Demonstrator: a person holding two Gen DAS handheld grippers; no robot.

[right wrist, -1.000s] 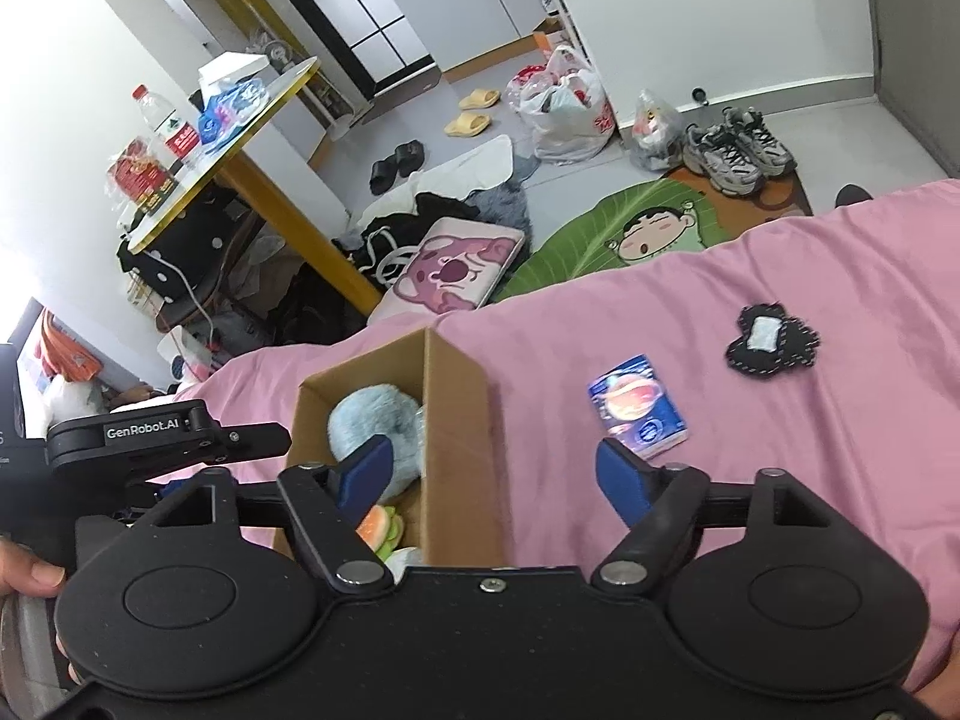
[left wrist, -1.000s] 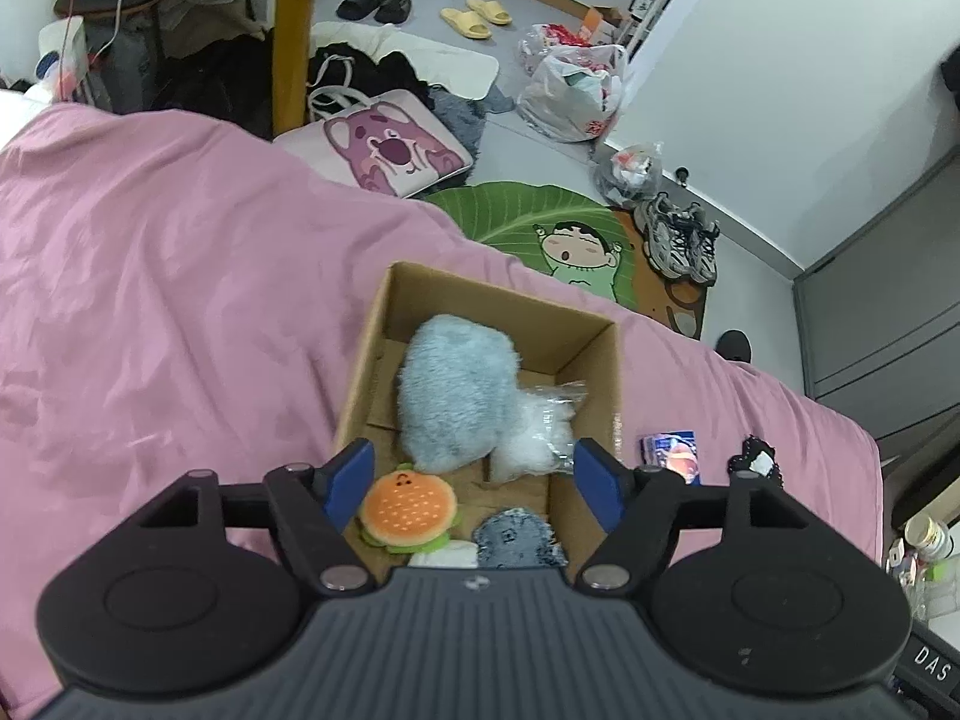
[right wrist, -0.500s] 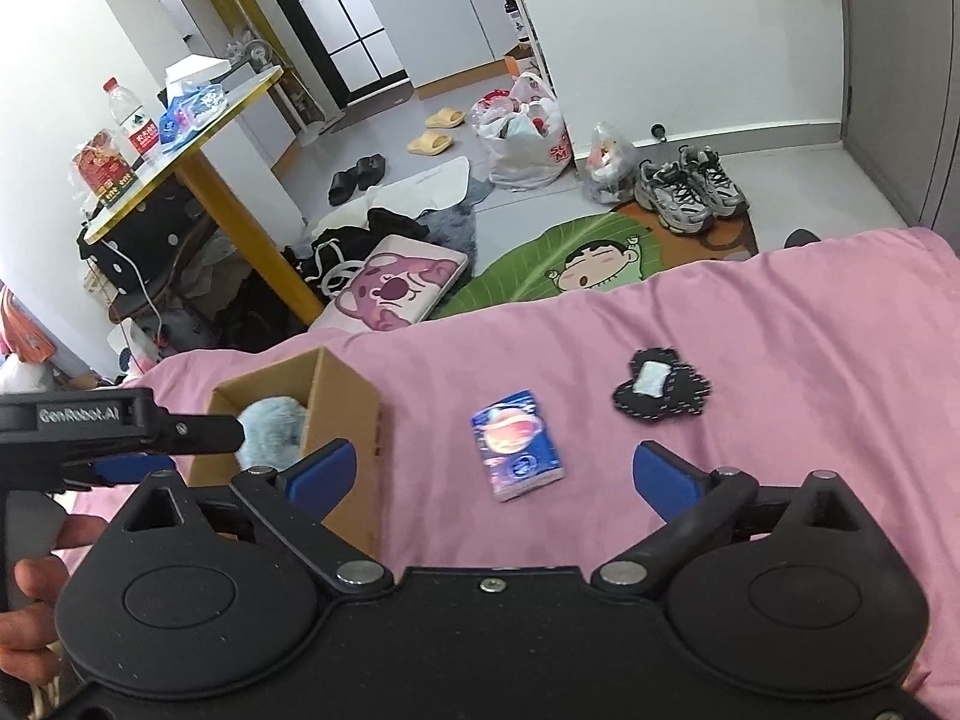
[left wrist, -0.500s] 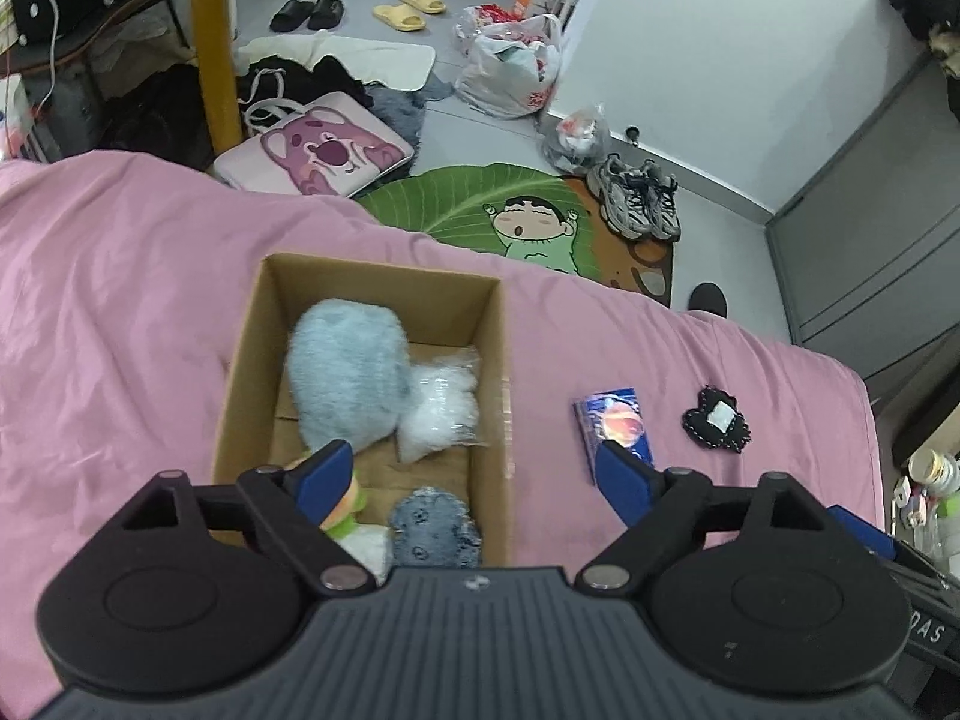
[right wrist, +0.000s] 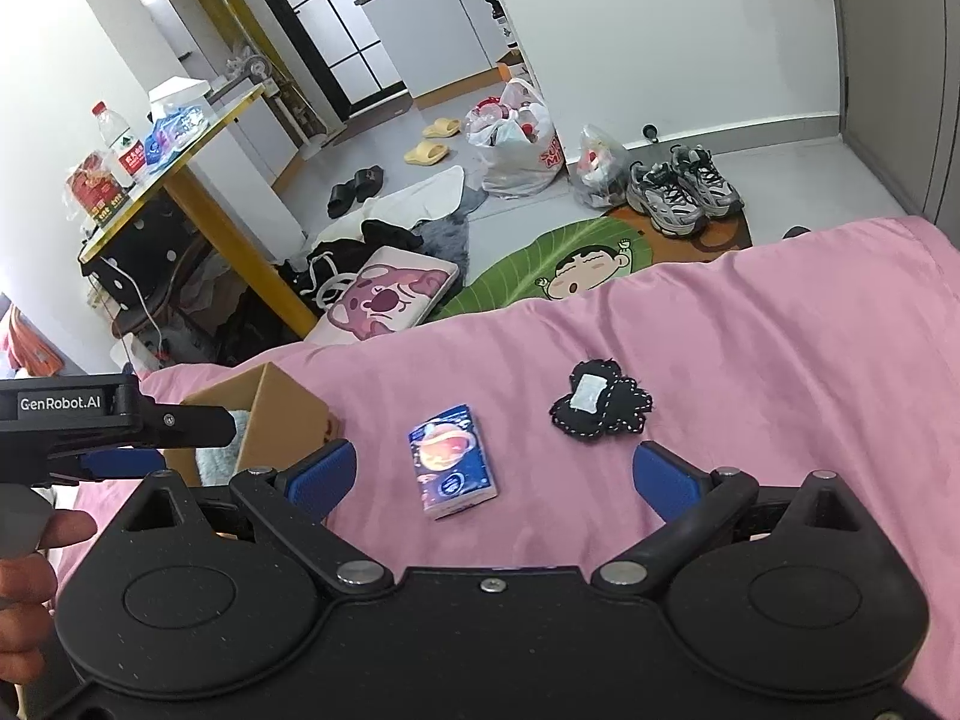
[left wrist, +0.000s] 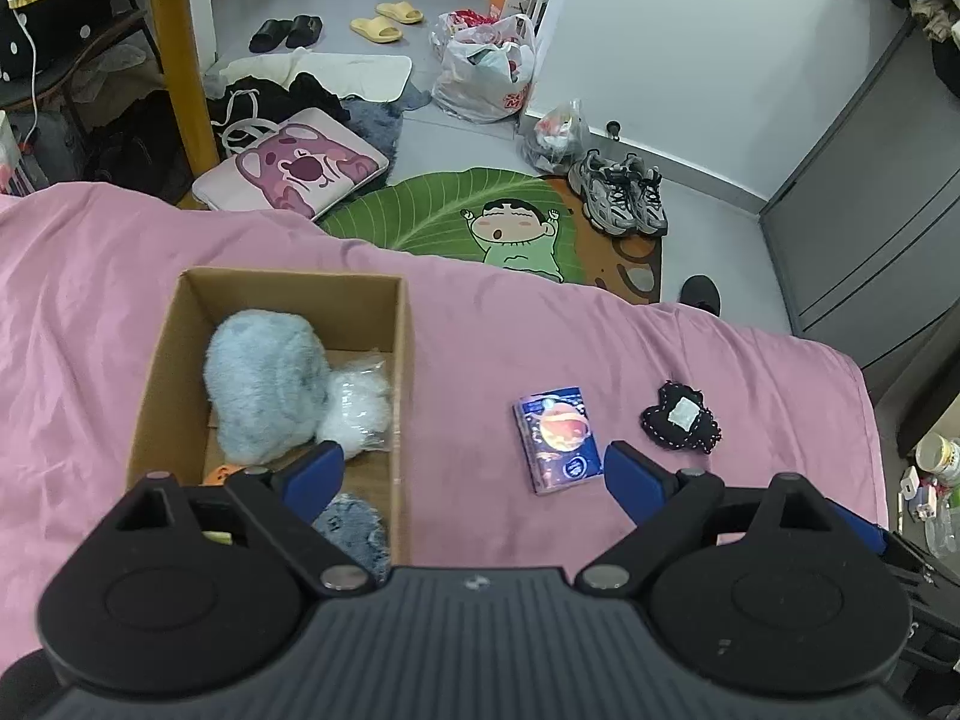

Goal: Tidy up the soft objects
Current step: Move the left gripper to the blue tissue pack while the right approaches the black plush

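Both grippers have swung to the right, away from the box (left wrist: 270, 384), and the pack (right wrist: 453, 461) now sits between the right gripper's (right wrist: 495, 477) blue pads. Its jaws are wide and hold nothing. The pack lies flat on the pink bed (right wrist: 780, 348), its long side pointing away from the camera. The left gripper (left wrist: 474, 474) is wide and empty too, hanging by the box's edge. The right one looks nearer. The black patch (right wrist: 600, 408) lies just past the pack, to the right.
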